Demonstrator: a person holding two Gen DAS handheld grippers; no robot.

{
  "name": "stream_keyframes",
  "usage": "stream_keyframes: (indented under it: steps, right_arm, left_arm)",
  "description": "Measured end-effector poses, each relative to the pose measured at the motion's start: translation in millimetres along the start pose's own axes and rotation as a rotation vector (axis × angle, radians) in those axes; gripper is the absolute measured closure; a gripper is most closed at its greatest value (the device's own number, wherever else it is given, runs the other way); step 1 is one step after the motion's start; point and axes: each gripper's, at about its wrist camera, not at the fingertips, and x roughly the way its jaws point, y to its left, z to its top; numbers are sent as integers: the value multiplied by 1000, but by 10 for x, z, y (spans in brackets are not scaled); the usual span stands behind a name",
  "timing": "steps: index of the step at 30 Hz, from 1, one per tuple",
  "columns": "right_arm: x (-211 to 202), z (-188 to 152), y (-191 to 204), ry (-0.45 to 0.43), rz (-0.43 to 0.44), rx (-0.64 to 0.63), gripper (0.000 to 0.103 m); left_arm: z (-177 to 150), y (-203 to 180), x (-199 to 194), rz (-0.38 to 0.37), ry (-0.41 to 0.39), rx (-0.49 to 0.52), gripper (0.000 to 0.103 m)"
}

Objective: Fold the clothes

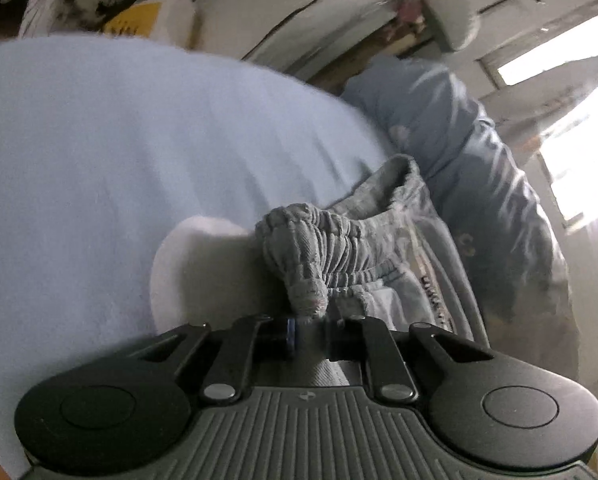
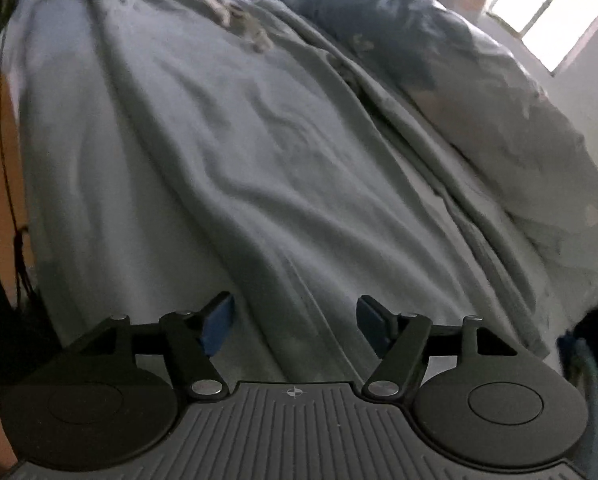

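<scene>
**Left tool clamped on waistband; right tool empty over the bed**

My left gripper (image 1: 309, 322) is closed tight on the bunched elastic waistband of a grey ribbed-cotton garment (image 1: 299, 248), which trails away to the right across the pale blue bed sheet (image 1: 119, 152). My right gripper (image 2: 295, 320) stands with its blue-padded jaws wide apart and nothing between them, above the wrinkled sheet. Beyond lies a blue patterned duvet (image 2: 439, 60), heaped along the right. A bright window (image 2: 559, 12) is farthest.
</scene>
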Motion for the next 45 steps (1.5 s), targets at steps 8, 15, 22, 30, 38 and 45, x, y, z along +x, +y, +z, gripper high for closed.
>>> stream_keyframes:
  steps: [8,15,22,30,38,45]
  right_arm:
    - [38,-74,154,-7,-84,-129,20]
    - [131,-158,49,46,-211,-108,61]
    - [-87,-222,0,46,-147,-165,98]
    - [-175,-409,-45,93,54,-193,81]
    - [-562,-319,-559,-10,132,39,30]
    - [-715,-209,-1646,-190,38,258,27]
  left_arm:
    - [80,-207,-365,-64,-76,-31,90]
    - [135,-351,-453,-49,-97,-46,90]
    - [60,-317,-794,-75,-131,-68,90]
    - [-133,59,-769,34,-84,-18,88]
    - [-226,-133,-1196,-14,-290,42,15]
    - [-360,-1271,-1496,-165,-381,286,0]
